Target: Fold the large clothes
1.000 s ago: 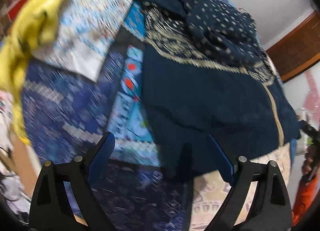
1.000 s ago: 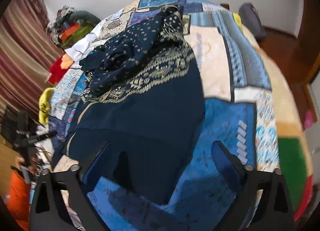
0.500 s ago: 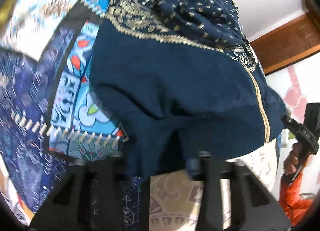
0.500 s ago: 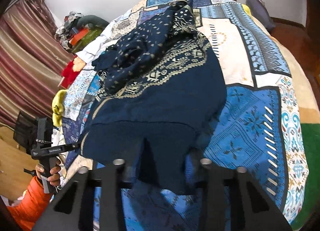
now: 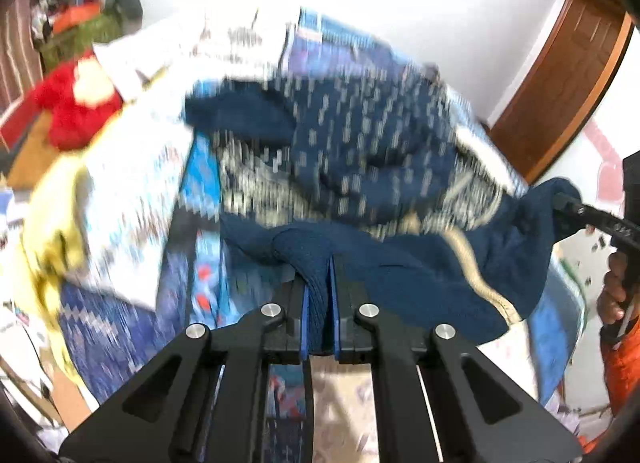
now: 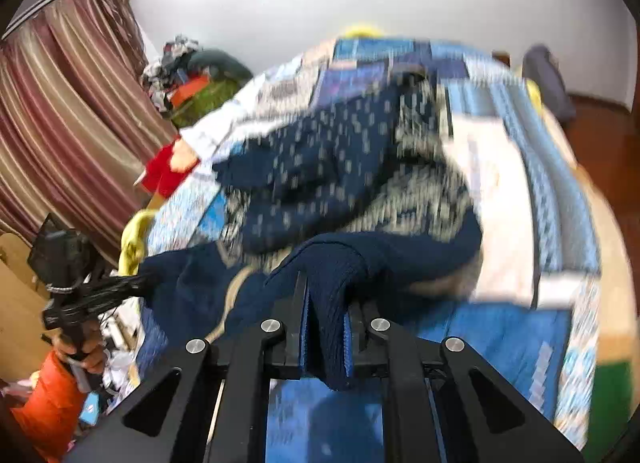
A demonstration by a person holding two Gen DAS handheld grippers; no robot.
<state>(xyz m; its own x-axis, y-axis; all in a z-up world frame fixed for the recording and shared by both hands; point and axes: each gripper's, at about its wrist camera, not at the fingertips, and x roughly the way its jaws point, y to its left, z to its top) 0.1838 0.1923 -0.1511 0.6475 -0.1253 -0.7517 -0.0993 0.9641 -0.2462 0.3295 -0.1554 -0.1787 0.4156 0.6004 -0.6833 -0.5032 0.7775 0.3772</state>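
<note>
While both views are smeared by motion blur, the main items can be listed as follows.

Left gripper: jaws closed almost fully, blue pads pinching a bunched fold of the dark blue garment. Fabric fills the narrow gap between the pads.

Right gripper: jaws likewise drawn in tight on a thick fold of the same garment, with a tail of cloth hanging below the pads.

Garment: large, navy, with a pale gold trim line and a patterned band across it; the near hem is lifted off the bed by the two grippers, the far part lies in a heap on the bed. A dotted navy section sits piled on top, possibly a separate scarf, though the blur leaves that unsure.

Bed cover: patchwork quilt in blues, white and beige, beneath the garment.

Yellow cloth: at the left edge of the bed, apart from the garment.

Red cloth: beyond the yellow one, near the far left corner.

Clothes pile: against the white wall, beside the striped curtain.

Wooden door: at the right in the left wrist view.

Person's hand: orange sleeve, gripping the left gripper's handle.
</note>
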